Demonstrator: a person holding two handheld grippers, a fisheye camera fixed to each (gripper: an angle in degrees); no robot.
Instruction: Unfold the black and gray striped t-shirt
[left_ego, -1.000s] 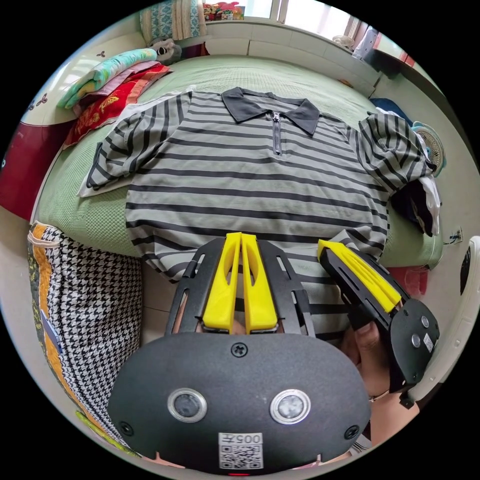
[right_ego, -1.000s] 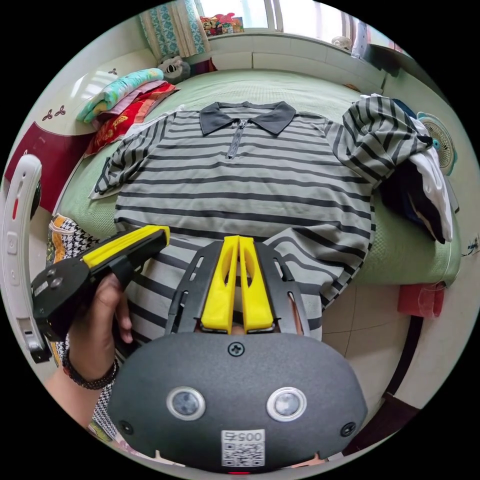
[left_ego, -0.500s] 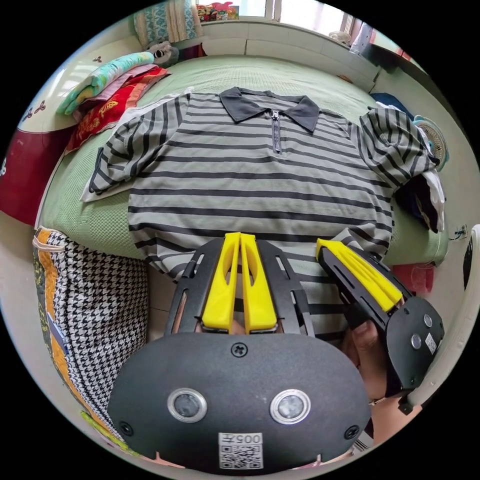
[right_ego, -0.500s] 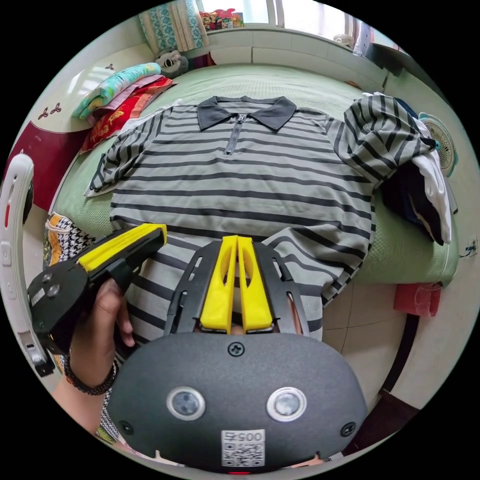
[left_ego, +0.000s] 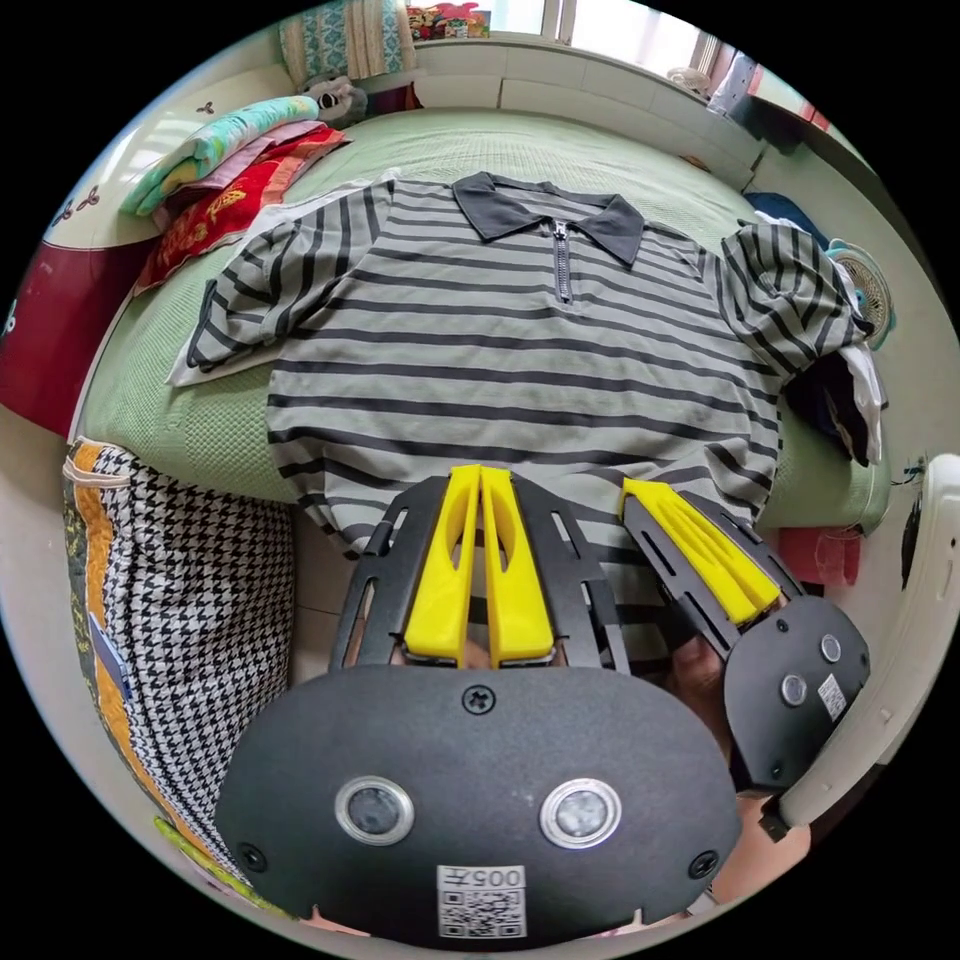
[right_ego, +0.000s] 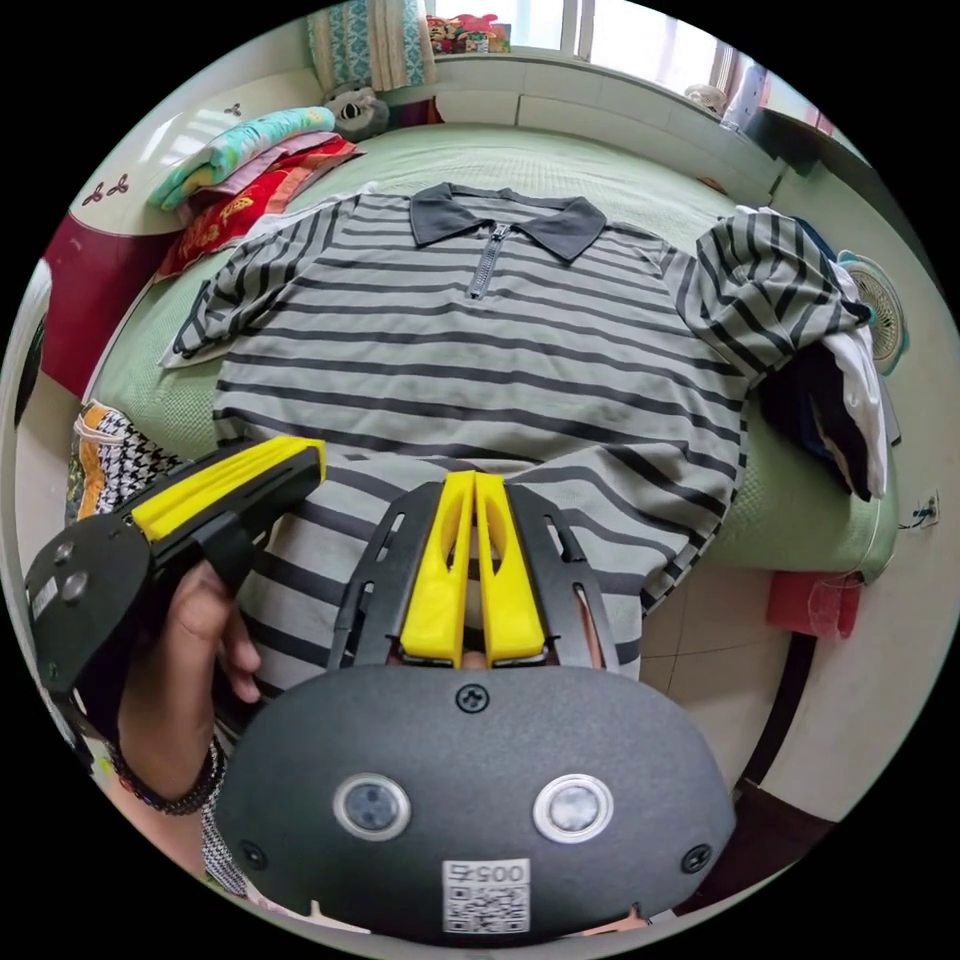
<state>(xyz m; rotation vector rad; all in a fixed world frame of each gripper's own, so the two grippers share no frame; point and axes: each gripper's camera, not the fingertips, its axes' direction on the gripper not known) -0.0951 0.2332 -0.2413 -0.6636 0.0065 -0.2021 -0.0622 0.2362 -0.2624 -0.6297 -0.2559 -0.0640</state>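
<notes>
Where the hem of the striped t-shirt (left_ego: 520, 370) hangs over the near edge of the bed (left_ego: 200, 440), the left gripper (left_ego: 480, 475) and right gripper (right_ego: 474, 482) have their yellow fingers (right_ego: 440, 570) pressed together; whether cloth lies between them cannot be told. Beyond the fingers the shirt lies spread face up, collar (right_ego: 505, 215) toward the far edge. Folded bedding (right_ego: 250, 175) sits at the far left corner.

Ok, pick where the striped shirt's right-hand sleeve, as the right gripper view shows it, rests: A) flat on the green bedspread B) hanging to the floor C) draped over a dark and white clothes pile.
C: the right-hand sleeve lies humped over the dark and white clothes pile at the bed's edge.
</notes>
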